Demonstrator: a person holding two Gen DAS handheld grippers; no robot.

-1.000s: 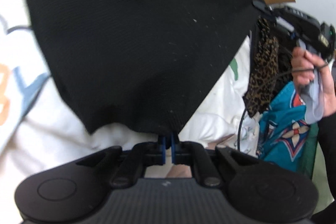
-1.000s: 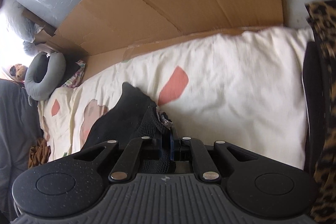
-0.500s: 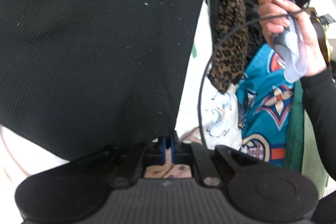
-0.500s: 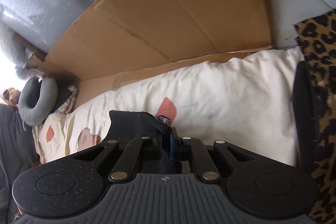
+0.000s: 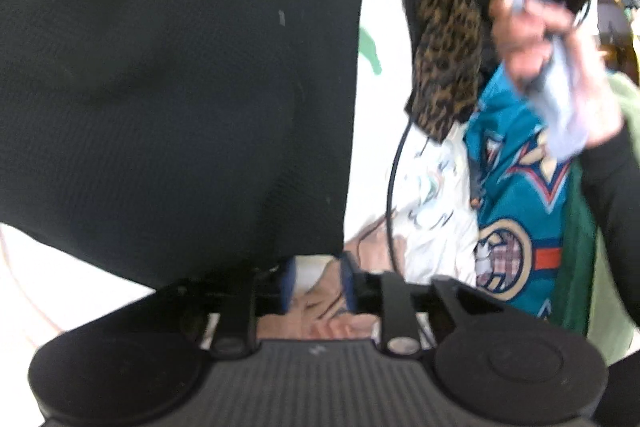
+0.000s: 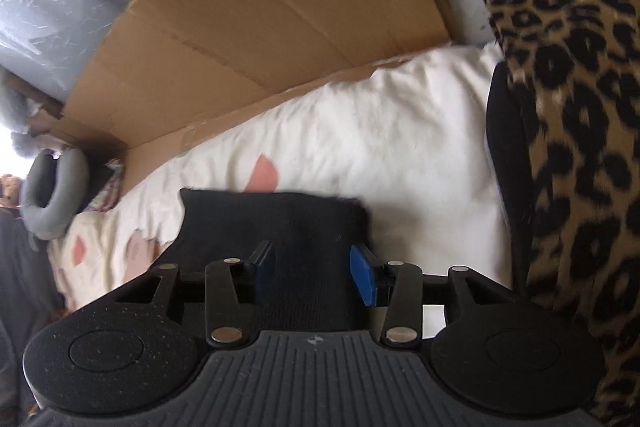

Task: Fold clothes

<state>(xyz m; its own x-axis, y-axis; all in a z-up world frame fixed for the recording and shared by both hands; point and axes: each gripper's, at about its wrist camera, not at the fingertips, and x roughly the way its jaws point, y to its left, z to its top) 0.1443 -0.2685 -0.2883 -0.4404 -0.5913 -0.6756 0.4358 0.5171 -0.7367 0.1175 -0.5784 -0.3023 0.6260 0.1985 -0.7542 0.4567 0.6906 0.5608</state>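
1. A black garment [image 5: 180,79] fills the whole left and centre of the left wrist view; no way through shows there.
2. To its right a narrow strip of white bedding [image 5: 380,131] is open, with a black cable [image 5: 394,183] hanging across it.
3. Further right, a leopard-print cloth [image 5: 448,67] and a teal jersey [image 5: 516,211] crowd the bed's side.
4. In the right wrist view, the cream bed [image 6: 400,131] lies bare ahead, up to the cardboard sheet [image 6: 280,11] walling its far edge.
5. A grey neck pillow [image 6: 54,199] blocks the bed's far left corner.
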